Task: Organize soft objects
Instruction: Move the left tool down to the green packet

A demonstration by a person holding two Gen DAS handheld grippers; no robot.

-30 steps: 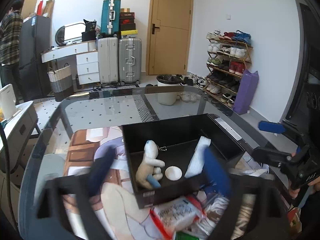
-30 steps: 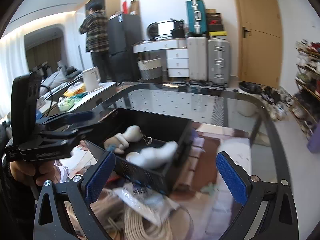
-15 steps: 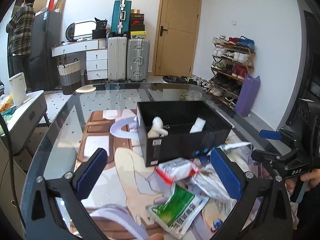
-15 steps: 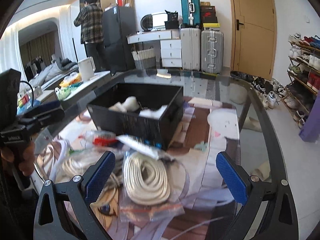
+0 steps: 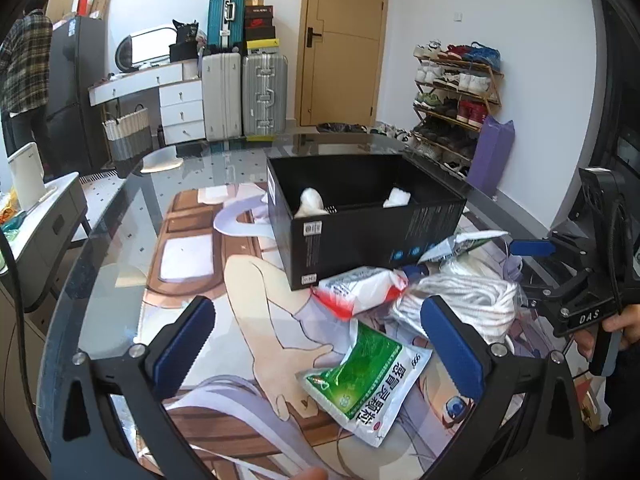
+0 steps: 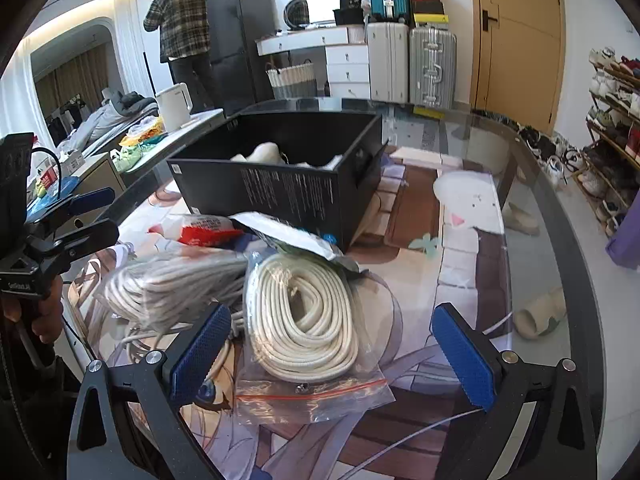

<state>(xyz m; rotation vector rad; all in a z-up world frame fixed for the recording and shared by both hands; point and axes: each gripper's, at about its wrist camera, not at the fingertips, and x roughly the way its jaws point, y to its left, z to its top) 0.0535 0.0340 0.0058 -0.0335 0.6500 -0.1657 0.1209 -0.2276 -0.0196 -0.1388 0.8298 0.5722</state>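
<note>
A black box [image 5: 362, 220] [image 6: 280, 184] stands on the glass table, holding a pale plush toy [image 5: 311, 202] [image 6: 266, 152] and a white soft item [image 5: 397, 197]. In front of it lie a red-and-white packet [image 5: 356, 290] [image 6: 200, 229], a green-and-white sachet [image 5: 370, 376], a silver pouch [image 6: 288, 238] and bagged coils of white rope [image 6: 304, 312] [image 5: 464, 300]. My left gripper [image 5: 320, 344] is open, low over the table near the sachet. My right gripper [image 6: 332, 352] is open above the rope bag.
A printed mat [image 5: 192, 252] covers the glass table [image 6: 536, 208]. Beyond are suitcases [image 5: 244, 96], a shoe rack [image 5: 456, 96], a door and a person in a plaid shirt [image 6: 180, 28] by a dark fridge. A side counter [image 6: 132, 148] holds a kettle.
Both grippers have pulled back from the box toward the near table edge. The packets and rope coils have come into view below them. Both stay open.
</note>
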